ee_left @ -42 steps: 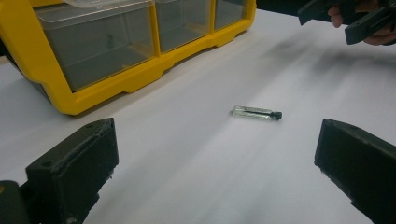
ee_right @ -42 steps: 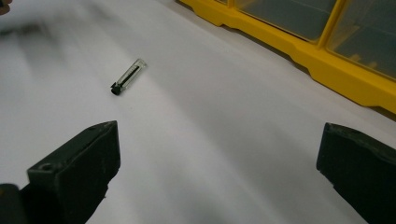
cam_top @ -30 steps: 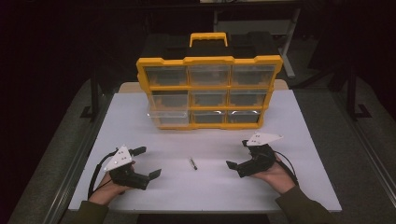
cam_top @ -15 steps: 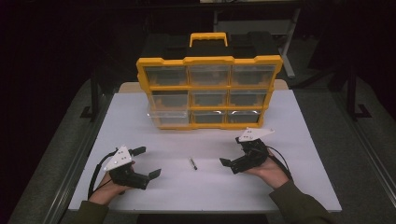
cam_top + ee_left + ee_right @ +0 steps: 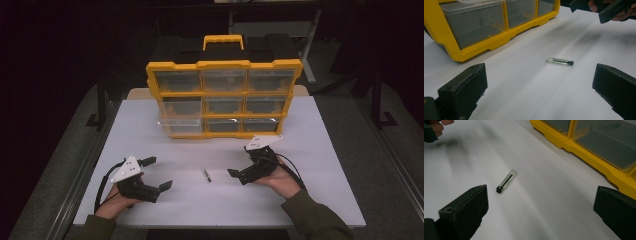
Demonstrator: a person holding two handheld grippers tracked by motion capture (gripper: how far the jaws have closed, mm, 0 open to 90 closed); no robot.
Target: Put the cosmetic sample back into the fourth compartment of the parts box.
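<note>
A small clear tube with a black cap (image 5: 206, 174) lies flat on the white table (image 5: 310, 200) between my two grippers. In the left gripper view the tube (image 5: 560, 61) rests ahead of the wide-apart jaws of my left gripper (image 5: 539, 92), and nothing is between them. The right gripper view shows the tube (image 5: 506, 181) just ahead of its left jaw, with my right gripper (image 5: 541, 212) open and empty. From above, the left gripper (image 5: 159, 173) sits left of the tube and the right gripper (image 5: 241, 161) close on its right.
A yellow organizer (image 5: 225, 65) with clear drawers and a carry handle stands upright at the back middle of the table. Its bottom-left drawer (image 5: 175, 126) sticks out slightly. My right gripper and hand (image 5: 609, 10) appear at the top right of the left gripper view.
My right gripper has slid left and a little forward, closer to the tube. The left gripper and the tube have stayed put.
</note>
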